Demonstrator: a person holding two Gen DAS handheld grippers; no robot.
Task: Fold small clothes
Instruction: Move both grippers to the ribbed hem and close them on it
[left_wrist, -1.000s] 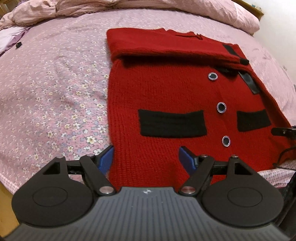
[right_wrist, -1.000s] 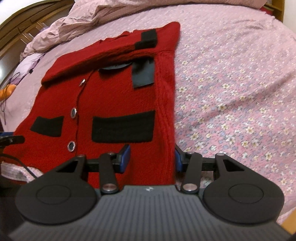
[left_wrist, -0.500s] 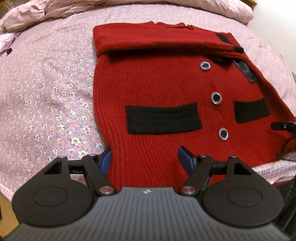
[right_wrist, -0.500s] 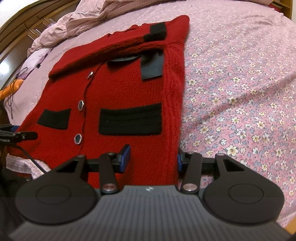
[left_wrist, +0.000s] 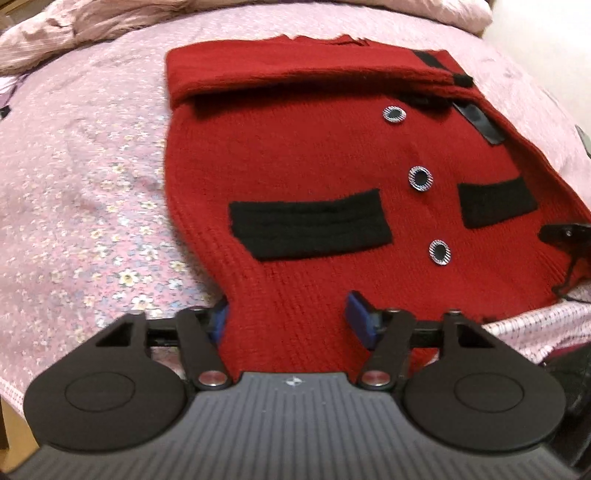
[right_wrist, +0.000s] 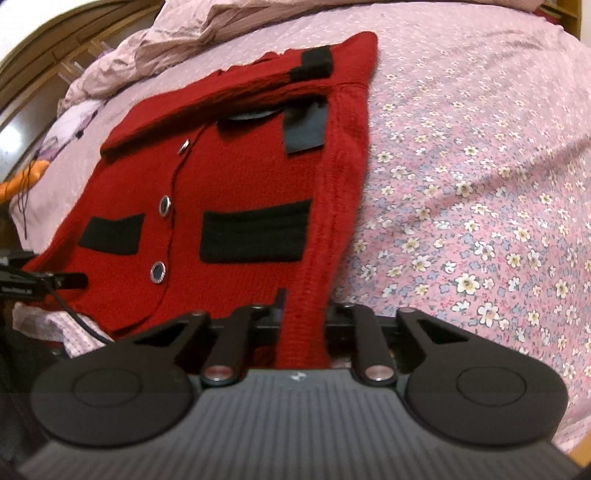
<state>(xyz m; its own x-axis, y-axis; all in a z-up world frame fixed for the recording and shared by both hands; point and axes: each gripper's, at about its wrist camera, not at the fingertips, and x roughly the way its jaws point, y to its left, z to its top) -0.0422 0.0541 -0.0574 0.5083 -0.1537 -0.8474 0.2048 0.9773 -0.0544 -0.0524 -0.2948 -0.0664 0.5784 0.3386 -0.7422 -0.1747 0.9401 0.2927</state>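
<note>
A red knitted cardigan (left_wrist: 295, 155) with black pocket bands and round buttons lies on the bed, its sleeves folded across the top. It also shows in the right wrist view (right_wrist: 240, 177). My left gripper (left_wrist: 288, 317) straddles the hem at the cardigan's left corner; its blue pads stand apart with knit bunched between them. My right gripper (right_wrist: 303, 317) has closed in on the hem at the cardigan's right edge, and a narrow strip of knit is pinched between its fingers.
The bed has a pink flowered sheet (right_wrist: 480, 184) and a crumpled pink duvet (left_wrist: 92, 22) at the head. A wooden headboard (right_wrist: 44, 62) stands at the far left. The other gripper's tip (left_wrist: 565, 232) and cable reach in at the right.
Both grippers moved forward onto the cardigan's hem. The right gripper's fingers closed on the right edge of the knit. The hem near the left gripper has bunched and drawn inward.
</note>
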